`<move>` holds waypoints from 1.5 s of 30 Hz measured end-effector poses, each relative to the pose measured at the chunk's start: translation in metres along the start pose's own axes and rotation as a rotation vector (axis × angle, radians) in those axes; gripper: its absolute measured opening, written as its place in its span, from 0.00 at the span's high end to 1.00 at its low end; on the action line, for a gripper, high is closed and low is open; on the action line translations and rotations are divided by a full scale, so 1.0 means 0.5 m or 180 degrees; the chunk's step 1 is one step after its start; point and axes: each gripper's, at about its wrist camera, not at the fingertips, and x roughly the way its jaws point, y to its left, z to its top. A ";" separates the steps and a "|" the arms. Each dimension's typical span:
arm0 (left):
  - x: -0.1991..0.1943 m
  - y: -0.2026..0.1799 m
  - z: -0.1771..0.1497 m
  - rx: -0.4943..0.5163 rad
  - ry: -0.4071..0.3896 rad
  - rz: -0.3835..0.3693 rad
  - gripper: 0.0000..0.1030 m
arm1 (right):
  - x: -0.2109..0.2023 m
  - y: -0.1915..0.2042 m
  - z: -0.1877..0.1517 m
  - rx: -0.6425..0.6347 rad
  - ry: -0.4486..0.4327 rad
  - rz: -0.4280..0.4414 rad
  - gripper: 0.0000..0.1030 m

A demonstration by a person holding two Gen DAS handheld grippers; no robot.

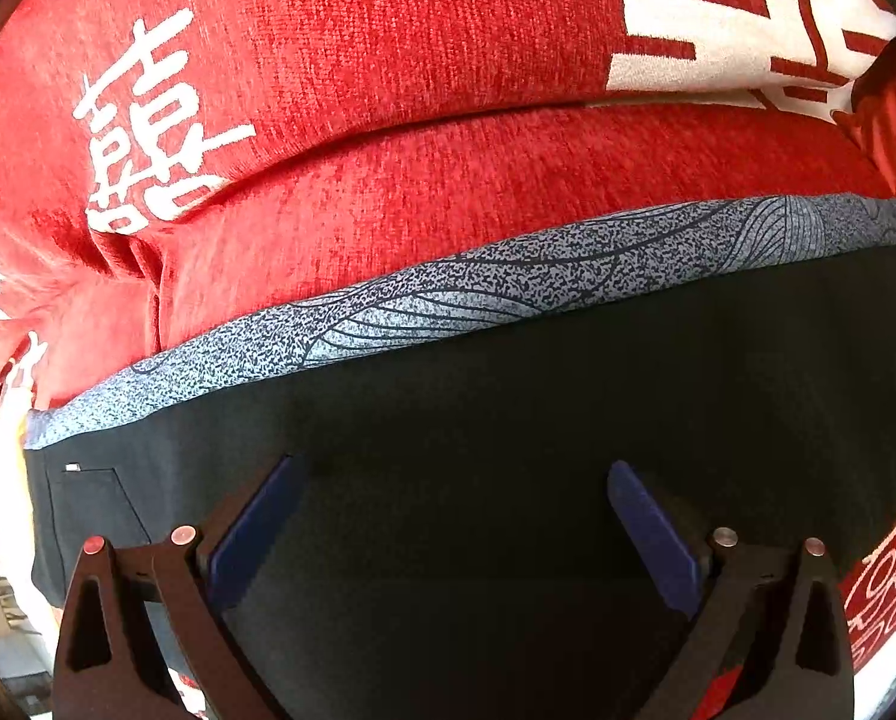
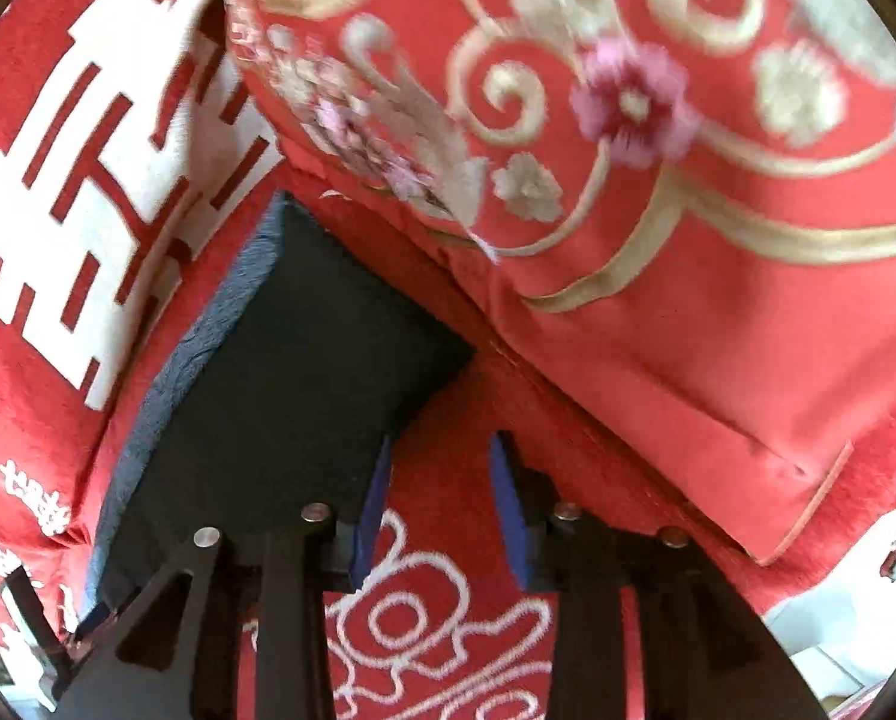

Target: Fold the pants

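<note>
The dark pants (image 1: 508,408) lie folded into a flat rectangle on a red sofa seat, with a grey patterned layer (image 1: 448,294) showing along their far edge. My left gripper (image 1: 448,480) is open just above the pants, holding nothing. In the right wrist view the folded pants (image 2: 292,372) sit to the left. My right gripper (image 2: 439,456) is open and empty over the red seat cover (image 2: 442,540), with its left finger (image 2: 373,510) beside the pants' near right edge.
Red sofa back cushions with white characters (image 1: 160,126) stand behind the pants. A red embroidered pillow (image 2: 658,150) with gold swirls and pink flowers leans over the seat at the right, close to the pants' far corner. The sofa's front edge is nearby (image 2: 838,618).
</note>
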 end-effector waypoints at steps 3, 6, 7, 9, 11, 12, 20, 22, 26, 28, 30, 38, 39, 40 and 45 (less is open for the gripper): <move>0.017 0.015 0.005 -0.0005 0.0006 0.0003 0.00 | -0.024 0.067 -0.004 -0.0517 -0.0129 0.0004 0.62; 0.017 0.016 0.004 -0.0018 0.0001 0.0001 0.00 | -0.007 0.137 0.005 -0.0919 -0.0162 -0.0015 0.54; 0.018 0.016 0.003 -0.0020 -0.0005 -0.0001 0.00 | 0.004 0.156 0.010 -0.1005 -0.0141 -0.0001 0.51; 0.018 0.017 0.003 -0.0022 -0.0012 -0.0005 0.00 | 0.035 0.181 0.024 -0.1081 -0.0061 0.0017 0.51; 0.018 0.018 0.003 -0.0029 -0.0010 -0.0009 0.00 | 0.071 0.189 0.034 -0.1120 0.0038 -0.0013 0.51; 0.018 0.017 0.003 -0.0029 -0.0007 -0.0013 0.00 | 0.080 0.181 0.033 -0.1118 0.0089 -0.0044 0.51; 0.019 0.020 0.005 -0.0038 0.0003 -0.0031 0.00 | 0.061 0.109 0.095 -0.0570 0.0018 0.0142 0.51; 0.019 0.020 0.006 -0.0028 0.0004 -0.0026 0.00 | 0.049 0.103 0.094 -0.0521 0.0043 0.0223 0.51; 0.020 0.019 0.006 -0.0006 -0.0002 -0.0016 0.00 | 0.043 0.076 0.059 -0.0292 0.0269 0.0612 0.47; 0.020 0.018 0.006 -0.0007 -0.0003 -0.0014 0.00 | 0.047 0.057 0.032 -0.0123 0.0419 0.0827 0.46; 0.021 0.018 0.005 -0.0008 -0.0007 -0.0009 0.00 | 0.063 0.051 0.011 -0.0021 0.0528 0.0959 0.46; 0.020 0.015 0.005 -0.0014 -0.0011 0.0029 0.00 | 0.088 0.026 -0.049 0.0200 0.0736 0.1369 0.40; 0.020 0.014 0.004 -0.0009 -0.0015 0.0035 0.00 | 0.090 0.021 -0.047 0.0246 0.0715 0.1420 0.40; 0.019 0.014 0.004 -0.0005 -0.0021 0.0042 0.00 | 0.090 0.014 -0.046 0.0284 0.0688 0.1458 0.40; 0.018 0.012 0.003 -0.0004 -0.0034 0.0069 0.00 | 0.094 -0.011 -0.032 0.0517 0.0441 0.1614 0.40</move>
